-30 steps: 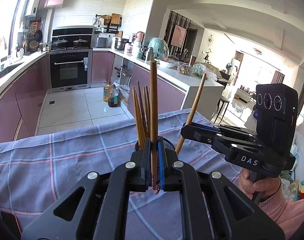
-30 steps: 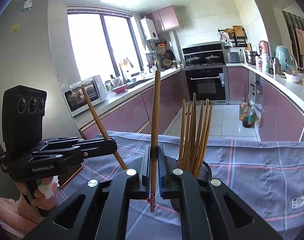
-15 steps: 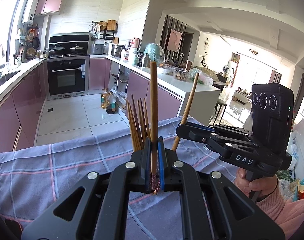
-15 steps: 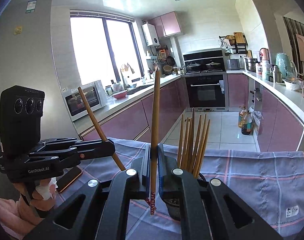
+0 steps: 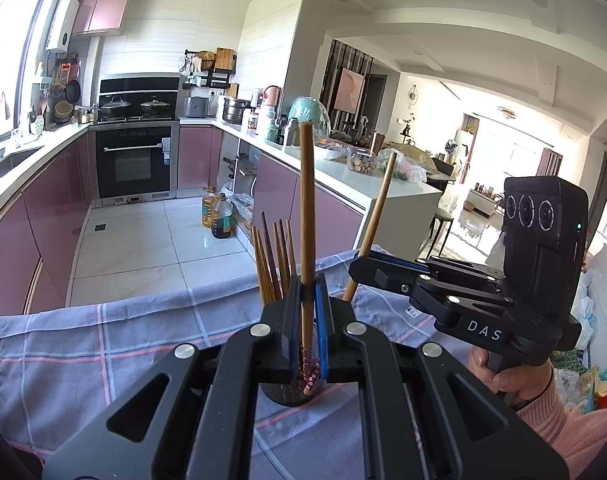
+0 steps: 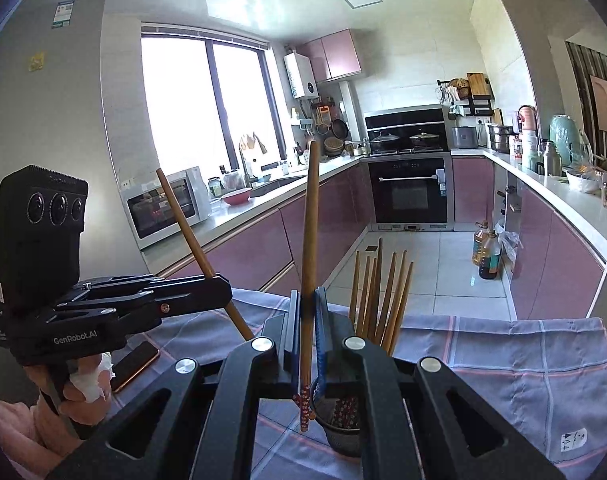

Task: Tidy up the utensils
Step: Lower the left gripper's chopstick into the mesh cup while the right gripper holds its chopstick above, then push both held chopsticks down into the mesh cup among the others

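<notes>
Just beyond both tongs, a dark mesh holder (image 6: 337,426) holds upright chopsticks (image 6: 377,296). Left tongs (image 5: 308,332) and right tongs (image 6: 305,332) each clamp one chopstick (image 5: 306,216), labelled "GenRobot.AI" and "DAS".

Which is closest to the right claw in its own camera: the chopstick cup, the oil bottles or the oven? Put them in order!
1. Chopstick cup: on the cloth, just under the right claw.
2. Oil bottles: on the floor, right side.
3. Oven: against the far wall.

Each wrist camera looks closely along its own tongs toward the kitchen; both share the chopstick holder (image 5: 287,394).
</notes>
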`<state>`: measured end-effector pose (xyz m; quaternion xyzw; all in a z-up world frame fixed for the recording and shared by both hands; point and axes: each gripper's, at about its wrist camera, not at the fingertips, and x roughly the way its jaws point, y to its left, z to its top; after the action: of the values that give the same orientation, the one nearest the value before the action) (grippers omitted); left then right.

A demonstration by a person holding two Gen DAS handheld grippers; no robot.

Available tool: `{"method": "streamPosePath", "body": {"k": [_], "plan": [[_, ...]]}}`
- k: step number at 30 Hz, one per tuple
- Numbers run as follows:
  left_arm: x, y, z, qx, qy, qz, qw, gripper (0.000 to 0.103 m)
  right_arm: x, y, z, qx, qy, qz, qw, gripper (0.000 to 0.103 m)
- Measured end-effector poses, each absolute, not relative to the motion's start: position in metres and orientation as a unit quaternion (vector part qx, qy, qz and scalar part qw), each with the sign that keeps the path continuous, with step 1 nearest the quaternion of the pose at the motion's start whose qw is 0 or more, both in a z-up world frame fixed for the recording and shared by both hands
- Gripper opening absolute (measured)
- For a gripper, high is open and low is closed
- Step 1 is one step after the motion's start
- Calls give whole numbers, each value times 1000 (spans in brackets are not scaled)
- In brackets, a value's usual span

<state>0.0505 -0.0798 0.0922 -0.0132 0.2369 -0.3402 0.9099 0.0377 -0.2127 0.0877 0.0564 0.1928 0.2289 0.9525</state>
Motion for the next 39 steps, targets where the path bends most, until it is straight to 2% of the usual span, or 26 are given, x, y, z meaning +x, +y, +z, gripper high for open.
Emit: {"method": "streamPosePath", "body": {"k": [39], "plan": [[67, -94, 94, -2, 258, -328, 909, 8, 59, -214, 92, 68, 192, 201, 958, 6]]}}
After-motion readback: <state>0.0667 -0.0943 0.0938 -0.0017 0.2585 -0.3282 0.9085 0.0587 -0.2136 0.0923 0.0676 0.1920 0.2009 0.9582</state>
